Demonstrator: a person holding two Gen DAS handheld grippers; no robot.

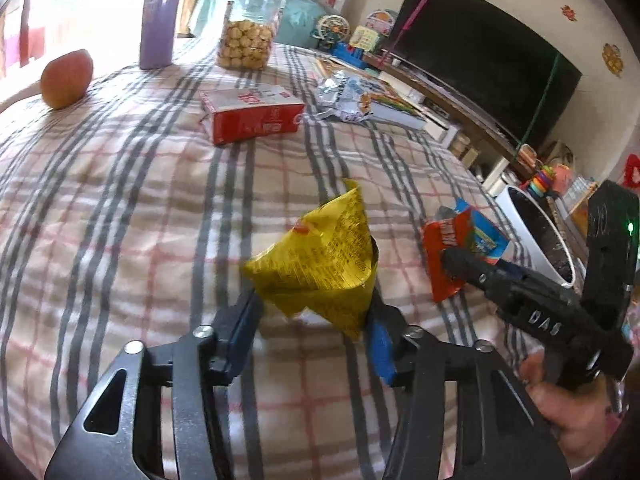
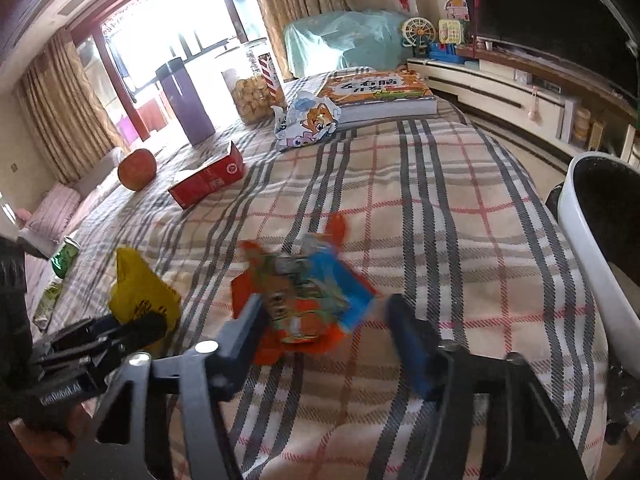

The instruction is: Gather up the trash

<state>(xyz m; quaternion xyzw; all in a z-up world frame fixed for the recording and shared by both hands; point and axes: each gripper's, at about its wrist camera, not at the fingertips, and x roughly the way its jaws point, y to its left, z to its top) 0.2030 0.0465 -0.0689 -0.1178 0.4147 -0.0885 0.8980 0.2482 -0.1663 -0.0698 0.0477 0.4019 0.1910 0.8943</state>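
Note:
A crumpled yellow wrapper (image 1: 320, 256) stands between the fingers of my left gripper (image 1: 316, 316), which looks open around it; it also shows in the right wrist view (image 2: 140, 292). An orange and blue wrapper (image 2: 308, 300) lies on the checked cloth (image 2: 440, 208), between the open fingers of my right gripper (image 2: 332, 332); it also shows in the left wrist view (image 1: 460, 248). A white trash bin (image 2: 588, 240) stands at the table's right edge. A red box (image 1: 252, 114) and a silver wrapper (image 1: 348, 94) lie farther back.
An apple (image 1: 66, 78), a purple bottle (image 1: 160, 12), a cookie jar (image 1: 250, 26) and a book (image 2: 380, 92) sit at the far side. A green can (image 2: 66, 254) lies at the left edge. A TV (image 1: 480, 52) stands beyond.

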